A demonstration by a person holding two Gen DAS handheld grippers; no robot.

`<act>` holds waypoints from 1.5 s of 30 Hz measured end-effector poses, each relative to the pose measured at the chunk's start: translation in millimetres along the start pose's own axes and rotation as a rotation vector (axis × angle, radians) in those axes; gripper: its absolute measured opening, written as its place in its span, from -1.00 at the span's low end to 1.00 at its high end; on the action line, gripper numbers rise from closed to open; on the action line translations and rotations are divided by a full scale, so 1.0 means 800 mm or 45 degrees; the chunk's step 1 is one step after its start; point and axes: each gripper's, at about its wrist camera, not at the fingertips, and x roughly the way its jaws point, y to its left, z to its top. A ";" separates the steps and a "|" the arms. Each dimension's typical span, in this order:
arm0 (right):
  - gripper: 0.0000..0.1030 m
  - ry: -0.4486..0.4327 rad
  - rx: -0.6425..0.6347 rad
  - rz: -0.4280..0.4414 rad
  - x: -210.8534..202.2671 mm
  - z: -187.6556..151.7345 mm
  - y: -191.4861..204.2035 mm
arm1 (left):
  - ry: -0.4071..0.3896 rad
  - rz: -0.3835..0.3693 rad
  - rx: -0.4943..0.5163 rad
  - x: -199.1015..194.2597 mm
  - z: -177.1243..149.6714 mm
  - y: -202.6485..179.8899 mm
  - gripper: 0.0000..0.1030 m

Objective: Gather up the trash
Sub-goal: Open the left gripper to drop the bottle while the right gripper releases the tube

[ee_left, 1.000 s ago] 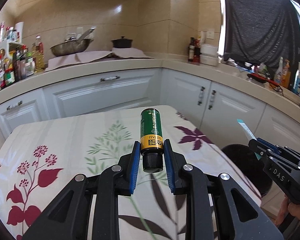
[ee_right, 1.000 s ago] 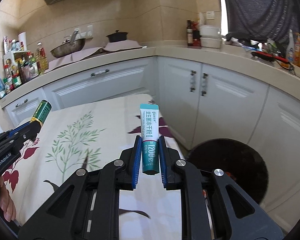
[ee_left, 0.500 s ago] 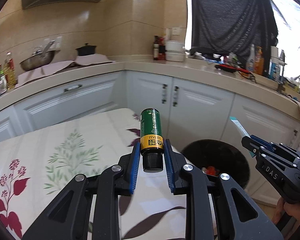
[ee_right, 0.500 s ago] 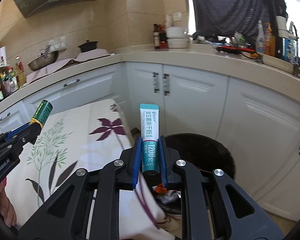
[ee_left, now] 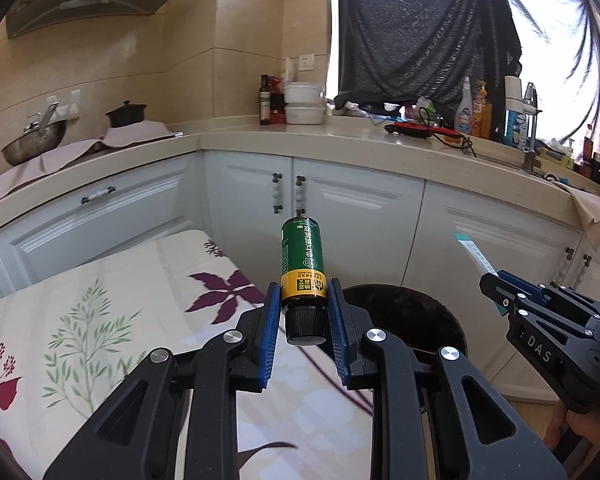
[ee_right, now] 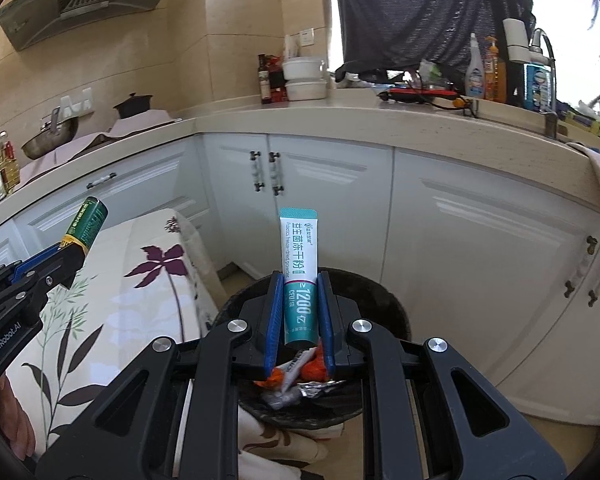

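Observation:
My left gripper (ee_left: 303,312) is shut on a green and yellow bottle (ee_left: 302,264) with a black cap, held above the table's right edge. The bottle also shows in the right wrist view (ee_right: 85,226). My right gripper (ee_right: 299,312) is shut on a teal and white sachet (ee_right: 299,272), held over the black trash bin (ee_right: 388,308). The bin holds orange and silver wrappers (ee_right: 300,376). In the left wrist view the bin (ee_left: 420,320) lies just right of the table, with the right gripper (ee_left: 496,284) and sachet (ee_left: 474,252) beyond it.
A table with a floral cloth (ee_left: 100,320) lies to the left, also in the right wrist view (ee_right: 120,300). White cabinets (ee_right: 460,240) under a beige counter (ee_left: 340,144) wrap behind the bin. Bottles, bowls and a pan stand on the counter.
Both grippers have swung right, from over the table toward the bin. The right gripper with the sachet is now above the bin opening. Both grips are unchanged.

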 end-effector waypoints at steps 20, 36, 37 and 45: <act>-0.68 0.039 0.038 -0.029 0.051 -0.004 -0.030 | 0.041 -0.032 0.072 0.065 -0.005 -0.041 -0.52; -0.65 0.071 0.090 -0.074 0.101 -0.012 -0.045 | 0.114 -0.046 0.101 0.129 -0.017 -0.060 -0.52; -0.65 0.073 0.089 -0.079 0.104 -0.013 -0.046 | 0.117 -0.044 0.102 0.131 -0.017 -0.061 -0.52; -0.62 0.113 0.113 -0.082 0.128 -0.022 -0.052 | 0.164 -0.044 0.103 0.151 -0.019 -0.063 -0.51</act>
